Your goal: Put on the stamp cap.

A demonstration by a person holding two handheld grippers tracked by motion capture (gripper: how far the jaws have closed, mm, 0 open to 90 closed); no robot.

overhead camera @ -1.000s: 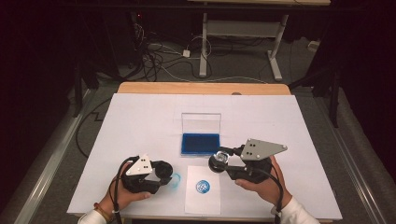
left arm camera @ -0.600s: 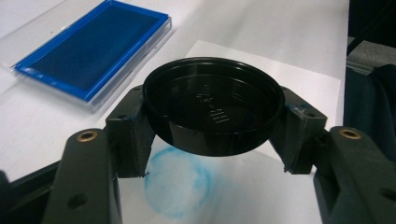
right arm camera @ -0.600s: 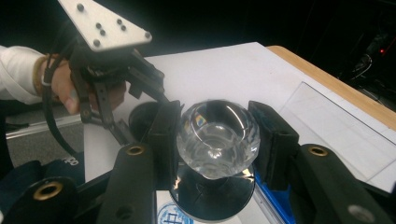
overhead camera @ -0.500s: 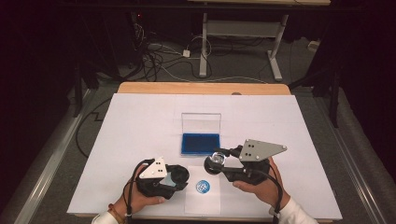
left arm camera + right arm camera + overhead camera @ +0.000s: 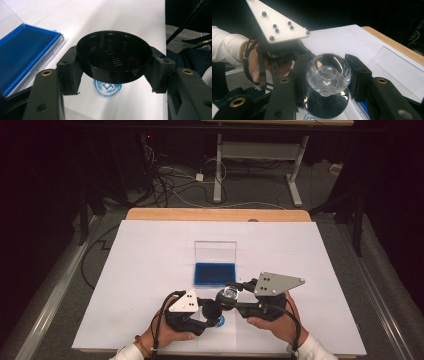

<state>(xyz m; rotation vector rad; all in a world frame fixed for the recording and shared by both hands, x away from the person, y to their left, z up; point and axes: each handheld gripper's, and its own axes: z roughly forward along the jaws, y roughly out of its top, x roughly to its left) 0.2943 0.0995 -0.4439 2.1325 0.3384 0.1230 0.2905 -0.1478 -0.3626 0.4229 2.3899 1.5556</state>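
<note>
The left gripper (image 5: 113, 72) grips the black cap (image 5: 114, 58) and the right gripper (image 5: 329, 75) grips the glass-topped stamp (image 5: 328, 73) – both above the blue print (image 5: 107, 88) (near the ink pad (image 5: 215, 274)) – so I think capping comes next, lined up carefully.

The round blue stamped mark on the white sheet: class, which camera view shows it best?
The left gripper view: the round blue stamped mark appears large, partly behind the black round cap. The high view shows a blue sliver; the right gripper view shows its edge.
</note>
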